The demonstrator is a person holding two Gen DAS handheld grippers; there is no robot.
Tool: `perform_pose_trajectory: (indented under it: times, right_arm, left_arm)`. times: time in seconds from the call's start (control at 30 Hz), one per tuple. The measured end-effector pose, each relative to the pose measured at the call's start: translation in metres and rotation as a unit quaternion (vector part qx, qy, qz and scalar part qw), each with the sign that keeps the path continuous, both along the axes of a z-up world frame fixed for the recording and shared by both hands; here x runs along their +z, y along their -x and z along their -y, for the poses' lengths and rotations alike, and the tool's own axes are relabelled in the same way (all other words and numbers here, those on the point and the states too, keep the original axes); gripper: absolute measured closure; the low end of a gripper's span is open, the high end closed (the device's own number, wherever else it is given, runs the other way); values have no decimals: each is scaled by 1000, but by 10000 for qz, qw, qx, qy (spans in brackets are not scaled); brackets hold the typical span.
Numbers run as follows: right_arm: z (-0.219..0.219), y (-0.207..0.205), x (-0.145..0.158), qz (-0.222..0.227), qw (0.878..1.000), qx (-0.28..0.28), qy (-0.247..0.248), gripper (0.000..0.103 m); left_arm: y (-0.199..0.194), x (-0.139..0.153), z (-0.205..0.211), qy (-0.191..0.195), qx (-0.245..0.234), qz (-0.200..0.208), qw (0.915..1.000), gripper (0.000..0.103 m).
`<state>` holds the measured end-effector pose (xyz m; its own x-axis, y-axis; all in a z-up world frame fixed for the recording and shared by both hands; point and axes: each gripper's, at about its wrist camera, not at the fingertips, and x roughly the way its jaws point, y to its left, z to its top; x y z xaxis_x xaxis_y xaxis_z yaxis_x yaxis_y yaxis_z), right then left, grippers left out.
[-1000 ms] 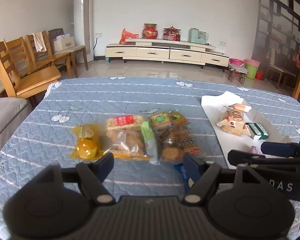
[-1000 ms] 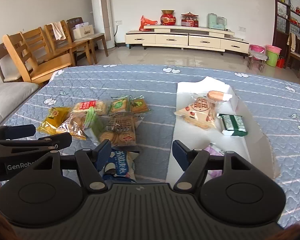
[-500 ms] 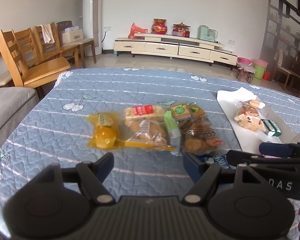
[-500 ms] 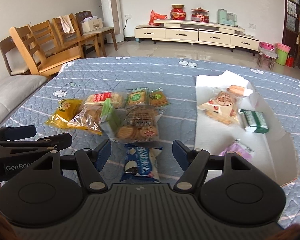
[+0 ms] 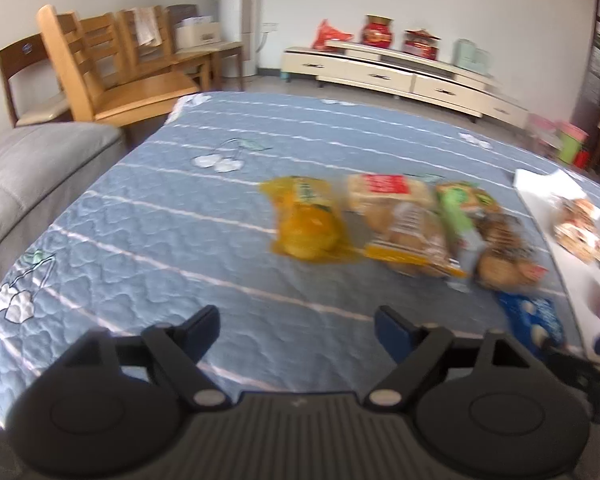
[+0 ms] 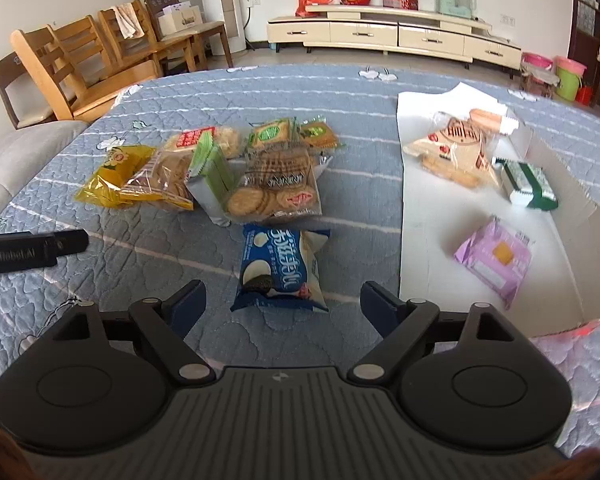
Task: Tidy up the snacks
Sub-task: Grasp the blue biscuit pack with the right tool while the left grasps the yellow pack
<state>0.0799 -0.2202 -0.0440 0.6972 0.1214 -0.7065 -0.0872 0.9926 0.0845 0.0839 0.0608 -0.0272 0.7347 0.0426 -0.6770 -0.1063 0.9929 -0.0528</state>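
Right now the blue cookie packet (image 6: 281,270) is being framed dead ahead of the right gripper (image 6: 282,300), lying flat on the blue quilt (image 6: 360,92) w/ its near edge just beyond the line between the fingertips. Its long axis is running fore-aft, i.e. along the gripper's pointing direction, so the short width is being presented across the jaws. Those jaws have just been opening and are standing wide apart, nothing between the pads; the packet is not yet being touched.

The left gripper (image 5: 296,330) is also being held apart, jaws just opened further, empty. From it the same packet (image 5: 530,322) is lying off to the right and slightly ahead, while the yellow packet (image 5: 306,220) is sitting ahead and a bit right, well apart. That view is blurred, so detail is being lost.

Judged from this, the right hand is the nearer one for the blue packet, approx. a straight forward-and-down reach w/o wrist roll needed. The white box (image 6: 428,216), w/ the purple packet (image 6: 494,262) in it, is lying ahead-right of the right gripper, near the packet's right side, so it is prob. being treated as the drop spot.
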Motion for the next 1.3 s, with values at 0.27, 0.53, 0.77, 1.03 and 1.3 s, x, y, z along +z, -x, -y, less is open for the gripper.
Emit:
perform_pose_trajectory:
  times: [0.27,0.53,0.77,1.03,1.3]
  right_arm:
    - [-1,0,5,91,10000,-2,8,0]
    - [1,-12,3,60,10000,-53,-57,0]
    - [-1,-23,-8,-115,9998,-122,46,0]
    - [-9,-40,-20,-223,9996,-150,123,2]
    - [-20,-38,-18,-77,9991,-145,388,44]
  left_arm:
    - [-49,8,-17,-61,119,236,9996,1]
    - [-109,-11,-1,-422,-60,-43,9991,7]
    - [-116,-29,-6,-294,-169,-190,9992,53]
    - [-87,-20,-17,-317,-267,-59,9991,63]
    - [-45,-1,-22,-255,-252,230,9991,63]
